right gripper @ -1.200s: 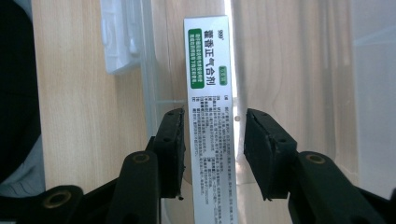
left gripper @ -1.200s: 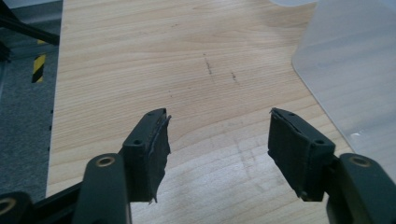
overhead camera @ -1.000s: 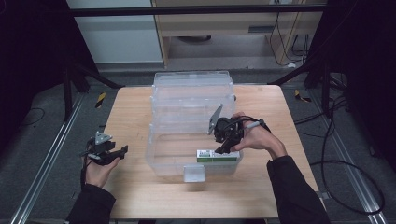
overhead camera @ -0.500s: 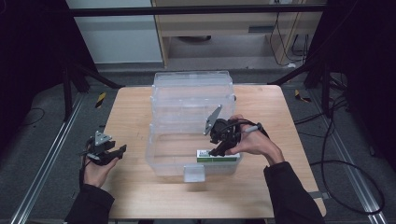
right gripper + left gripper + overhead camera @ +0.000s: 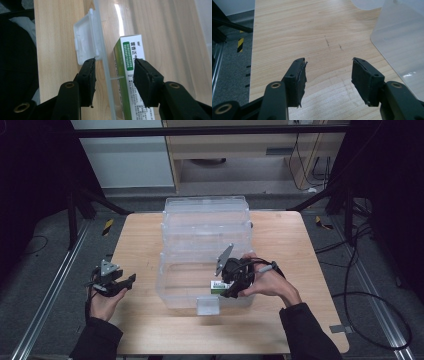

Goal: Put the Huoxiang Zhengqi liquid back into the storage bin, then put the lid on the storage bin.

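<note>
A clear plastic bin (image 5: 170, 285) stands on the wooden table (image 5: 140, 235), and a green-and-white carton (image 5: 218, 287) lies inside against its front wall. My right gripper (image 5: 227, 292) reaches down over that wall. In the right gripper view the right gripper (image 5: 115, 61) straddles the bin wall (image 5: 106, 62): one jaw is outside by the white latch (image 5: 85, 42), the other hangs over the carton (image 5: 130, 50), and neither pad visibly presses. My left gripper (image 5: 129, 282) rests at the table's left edge. The left gripper (image 5: 329, 62) has just been opening its jaws, and nothing is between them.
The bin's clear lid (image 5: 205, 215) lies folded back behind it. Its white latch (image 5: 207, 306) juts out at the front. The bin's side (image 5: 402, 37) is to the right of the left gripper. Bare wood (image 5: 287, 30) lies ahead of it. Dark floor and cables surround the table.
The right hand and gripper have shifted a little left and down along the bin's front wall. The carton and the left hand have stayed in place.
</note>
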